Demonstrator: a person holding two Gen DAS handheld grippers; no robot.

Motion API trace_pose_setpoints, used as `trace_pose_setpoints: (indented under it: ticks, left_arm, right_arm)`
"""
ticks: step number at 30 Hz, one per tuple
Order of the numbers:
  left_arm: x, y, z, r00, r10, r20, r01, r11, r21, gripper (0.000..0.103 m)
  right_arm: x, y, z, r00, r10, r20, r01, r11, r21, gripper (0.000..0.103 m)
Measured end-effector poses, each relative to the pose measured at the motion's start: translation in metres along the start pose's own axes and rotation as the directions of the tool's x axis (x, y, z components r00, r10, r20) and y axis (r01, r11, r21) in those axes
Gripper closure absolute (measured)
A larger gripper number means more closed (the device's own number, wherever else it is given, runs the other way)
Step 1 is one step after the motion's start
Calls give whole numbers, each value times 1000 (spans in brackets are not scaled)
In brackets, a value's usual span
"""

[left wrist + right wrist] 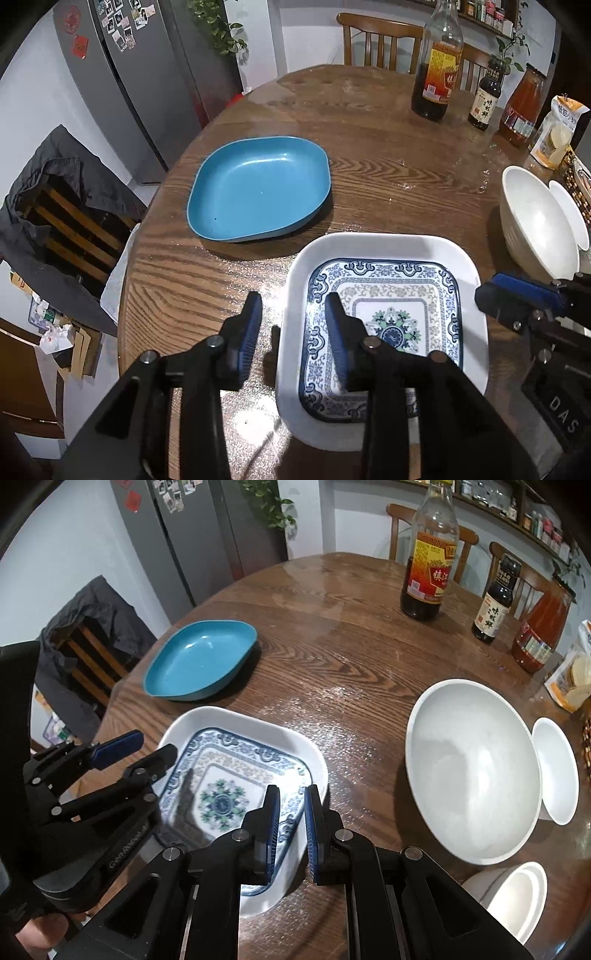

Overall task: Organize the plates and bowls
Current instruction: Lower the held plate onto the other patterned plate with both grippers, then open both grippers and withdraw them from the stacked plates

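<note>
A blue-and-white patterned plate lies inside a white rectangular dish on the wooden table. My left gripper is open and straddles the dish's left rim, with neither pad touching it. My right gripper is shut on the dish's right rim, one finger inside over the patterned plate's edge and one outside. A blue dish sits empty farther back on the left. A large white bowl stands to the right.
Two smaller white bowls sit beside and in front of the large one. Sauce bottles and a snack bag stand at the back right. A chair draped with dark clothing is off the table's left edge.
</note>
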State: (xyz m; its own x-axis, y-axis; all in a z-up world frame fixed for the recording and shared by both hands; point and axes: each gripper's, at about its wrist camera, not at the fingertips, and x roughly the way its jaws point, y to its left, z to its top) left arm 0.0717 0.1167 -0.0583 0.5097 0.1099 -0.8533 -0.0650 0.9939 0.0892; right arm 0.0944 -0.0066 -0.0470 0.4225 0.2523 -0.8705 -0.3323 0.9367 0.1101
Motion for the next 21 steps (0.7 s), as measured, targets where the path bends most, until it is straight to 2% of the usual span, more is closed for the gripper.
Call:
trace_pose_setpoints:
  ticks: [3,8,12,14,19,21]
  left_arm:
    - [-6,1,-2,1000,-5,8,6,1000,-5,56]
    - [-19,4,-5,999,-15,32,16,1000,-15,33]
    - [-26,9,-7,999,-22,40,23,999,-28,25]
    - [-29,11,-8,999,-23,42,24,999,-32,15]
    - [-34,16,-10,999,-17,51,19,998,-53,5]
    - [-34,20,-9,998,-11,55,14,998,-64,5]
  right_arm:
    - [-7,2,-3,1000,11,7,-11,1000,1,91]
    - [-18,5,-11,1000,23,15,-23,1000,3,86]
    - [-25,3,-17,999,38,26,-38,999,26,59]
    - [-29,2,-19,998,47,38,-49,998,37,48]
    - [-35,1,-21,995,76,65,-79,996,51,45]
    - [-37,-1,-20,993,88,75,-92,994,62,44]
